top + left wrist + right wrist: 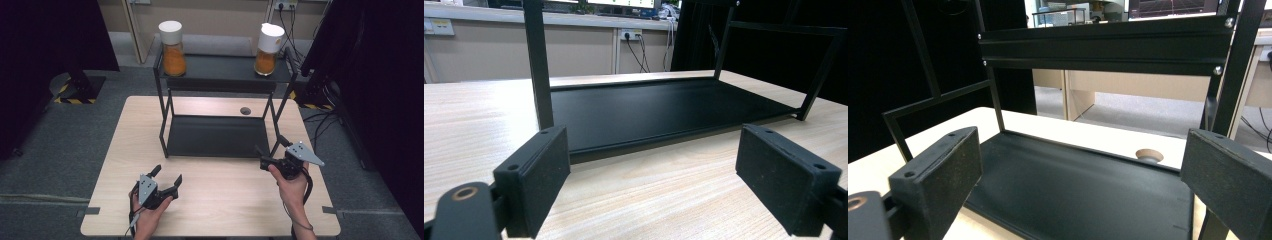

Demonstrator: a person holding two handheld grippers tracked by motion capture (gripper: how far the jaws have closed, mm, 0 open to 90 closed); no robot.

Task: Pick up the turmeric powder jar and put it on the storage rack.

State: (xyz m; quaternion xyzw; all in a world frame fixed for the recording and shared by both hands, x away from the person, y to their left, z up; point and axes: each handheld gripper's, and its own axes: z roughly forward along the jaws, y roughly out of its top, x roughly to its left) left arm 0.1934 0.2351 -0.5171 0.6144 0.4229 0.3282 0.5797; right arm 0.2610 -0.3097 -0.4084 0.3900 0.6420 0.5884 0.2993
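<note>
A black two-tier metal rack (220, 135) stands on the far half of the wooden table (210, 200). Two white-capped jars of orange powder rest on its top shelf, one at the left (172, 47) and one at the right (268, 49). My left gripper (166, 176) sits low over the table's front left, jaws open and bare, facing the rack's lower shelf (649, 110). My right gripper (271, 145) hovers by the rack's front right leg, also open with nothing between its pads (943, 170), looking across the lower shelf (1073, 190) under the top shelf (1103, 47).
A round cable hole (245, 110) lies in the table behind the rack. Dark curtains flank both sides. A black stand base with hazard tape (80, 87) sits on the floor at far left, and cables (295, 30) hang at the back right.
</note>
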